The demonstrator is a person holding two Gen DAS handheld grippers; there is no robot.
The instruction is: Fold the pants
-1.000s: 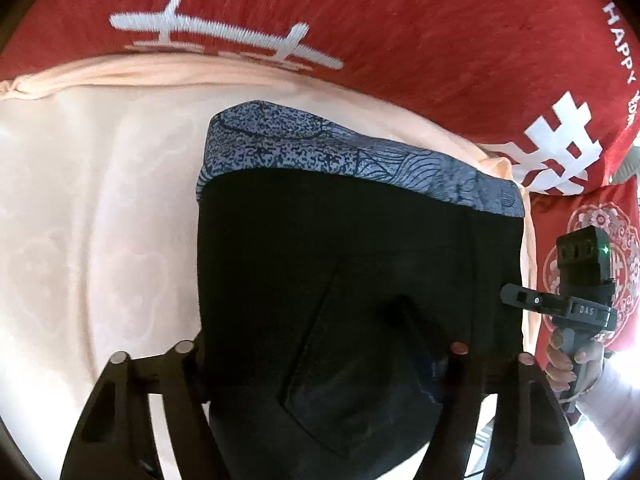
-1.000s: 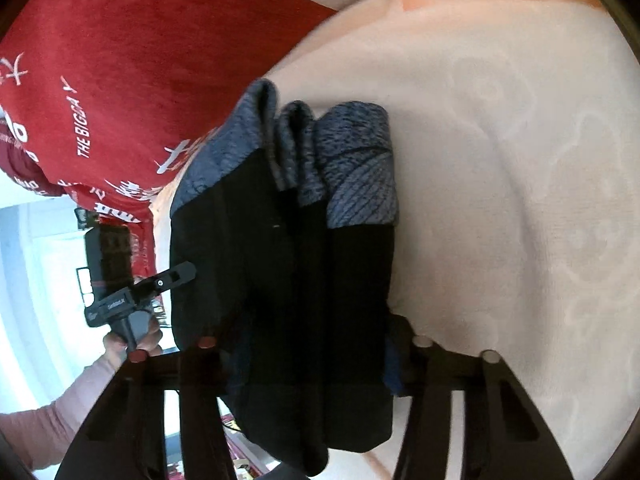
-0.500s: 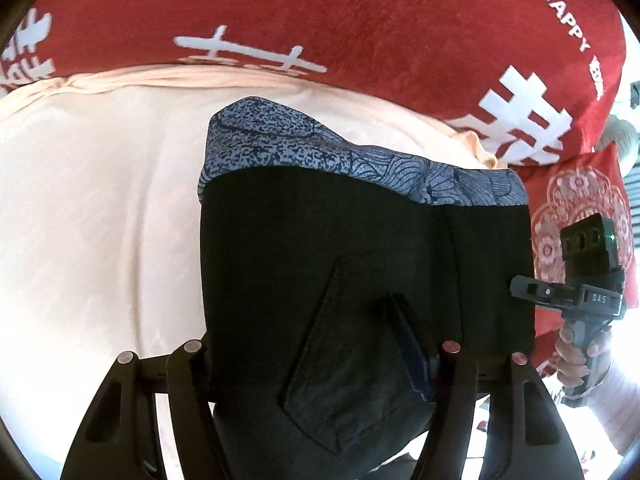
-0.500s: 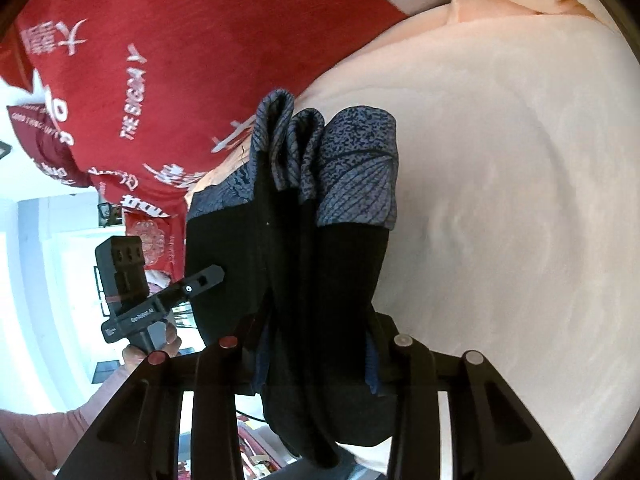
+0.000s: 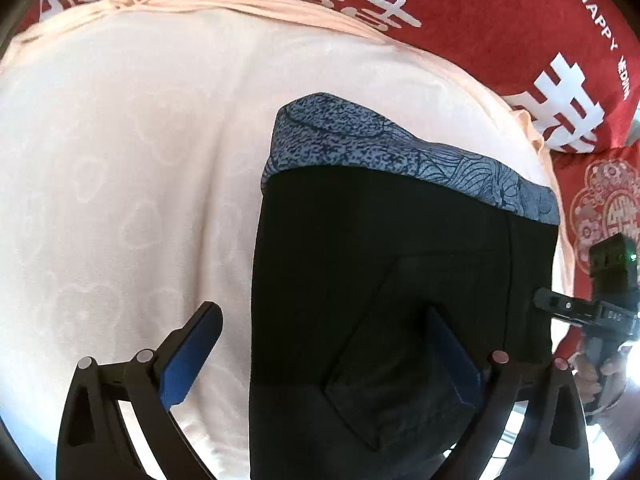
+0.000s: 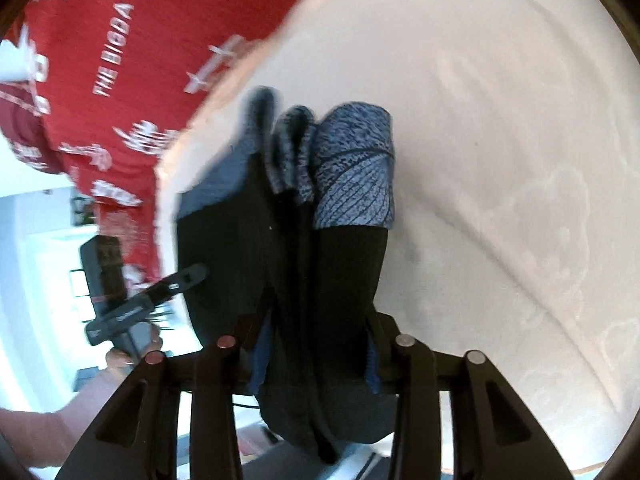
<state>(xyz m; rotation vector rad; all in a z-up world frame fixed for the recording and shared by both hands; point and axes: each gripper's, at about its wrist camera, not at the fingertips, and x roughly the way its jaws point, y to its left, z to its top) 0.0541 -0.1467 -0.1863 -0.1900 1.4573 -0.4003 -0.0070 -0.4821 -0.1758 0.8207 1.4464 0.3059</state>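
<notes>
While the left gripper (image 5: 324, 344) has just sprung wide open, the right gripper (image 6: 316, 348) apparently still pinches the folded pants (image 5: 400, 264).

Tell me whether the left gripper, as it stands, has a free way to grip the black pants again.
Probably yes. The left gripper has just been opening, the pants lie between its spread fingers, and nothing blocks them.

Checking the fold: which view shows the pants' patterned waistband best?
The left wrist view: the waistband runs sharp and flat across the whole width of the black pants. The right wrist view shows it blurred, end-on, bunched in layers.
</notes>
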